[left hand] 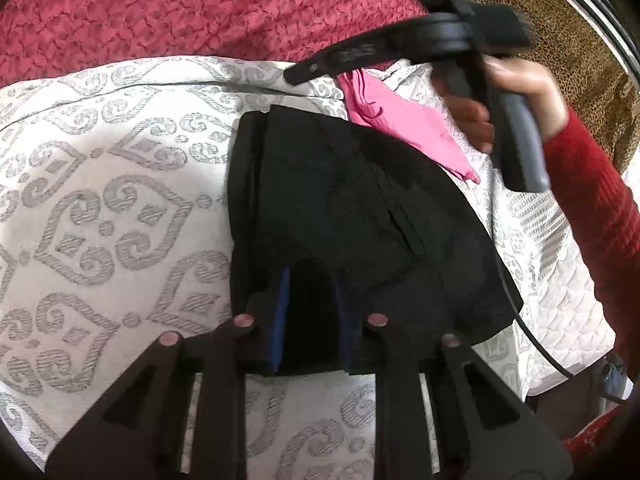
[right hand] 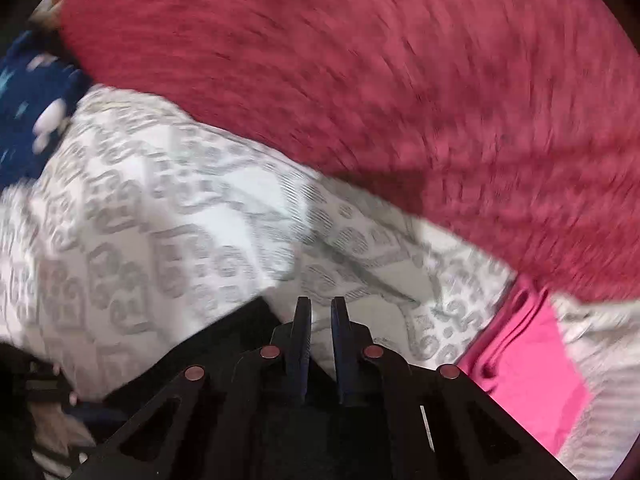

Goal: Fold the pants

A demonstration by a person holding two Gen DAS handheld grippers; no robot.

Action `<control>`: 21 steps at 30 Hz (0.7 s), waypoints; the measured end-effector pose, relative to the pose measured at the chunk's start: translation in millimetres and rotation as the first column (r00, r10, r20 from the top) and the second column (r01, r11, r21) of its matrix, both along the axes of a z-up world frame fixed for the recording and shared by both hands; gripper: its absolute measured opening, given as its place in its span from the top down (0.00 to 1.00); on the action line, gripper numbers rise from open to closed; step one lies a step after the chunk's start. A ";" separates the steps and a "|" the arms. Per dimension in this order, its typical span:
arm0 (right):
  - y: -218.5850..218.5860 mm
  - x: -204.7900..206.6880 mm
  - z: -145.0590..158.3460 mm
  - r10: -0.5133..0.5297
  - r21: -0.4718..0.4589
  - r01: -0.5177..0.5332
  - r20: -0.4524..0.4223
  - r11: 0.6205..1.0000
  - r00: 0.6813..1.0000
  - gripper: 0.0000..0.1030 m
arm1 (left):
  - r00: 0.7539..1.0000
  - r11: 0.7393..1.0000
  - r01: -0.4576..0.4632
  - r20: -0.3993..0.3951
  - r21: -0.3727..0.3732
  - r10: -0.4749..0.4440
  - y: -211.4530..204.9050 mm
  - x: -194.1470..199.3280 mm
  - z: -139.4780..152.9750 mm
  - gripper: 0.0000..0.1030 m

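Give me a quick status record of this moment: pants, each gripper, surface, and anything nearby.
pants: black pants, folded into a compact stack, lying on the patterned sheet
left gripper: open, its fingers over the near edge of the pants; grip on the cloth not clear
right gripper: fingers narrowly apart, nothing between them, above the sheet; view blurred
surface: white-and-grey patterned sheet
nearby: pink garment beyond the pants; red blanket behind

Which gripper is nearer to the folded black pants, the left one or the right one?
Left. The left gripper is right over the near edge of the black pants, fingers apart. The right gripper is lifted above the patterned sheet, beyond the pants' far edge, near the pink cloth.
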State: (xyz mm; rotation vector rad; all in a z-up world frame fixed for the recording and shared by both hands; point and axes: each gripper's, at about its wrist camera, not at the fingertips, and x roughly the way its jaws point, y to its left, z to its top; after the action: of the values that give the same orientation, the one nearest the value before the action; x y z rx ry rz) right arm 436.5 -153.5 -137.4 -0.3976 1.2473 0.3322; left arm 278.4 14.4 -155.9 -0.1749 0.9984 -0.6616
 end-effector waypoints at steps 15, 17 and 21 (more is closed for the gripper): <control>-29.8 -66.7 26.3 0.059 0.135 -0.054 -0.036 0.989 0.998 0.43 | 0.999 0.999 0.017 0.030 0.028 -0.018 -6.7 -3.2 7.0 0.56; -19.2 -62.3 18.8 0.084 0.094 -0.082 -0.021 0.992 0.996 0.28 | 0.999 0.999 0.023 0.038 0.036 -0.025 -9.1 -3.2 7.3 0.55; -2.8 -39.2 -33.7 0.042 -0.014 -0.043 -0.056 0.999 0.998 0.44 | 0.999 0.998 0.011 0.050 0.064 -0.015 -10.4 1.6 3.4 0.53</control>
State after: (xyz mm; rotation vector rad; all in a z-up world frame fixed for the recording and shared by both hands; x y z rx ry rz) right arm 397.3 -156.3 -171.1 -0.4307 1.2979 0.3729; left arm 280.0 4.0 -152.5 -0.0954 0.9711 -0.6424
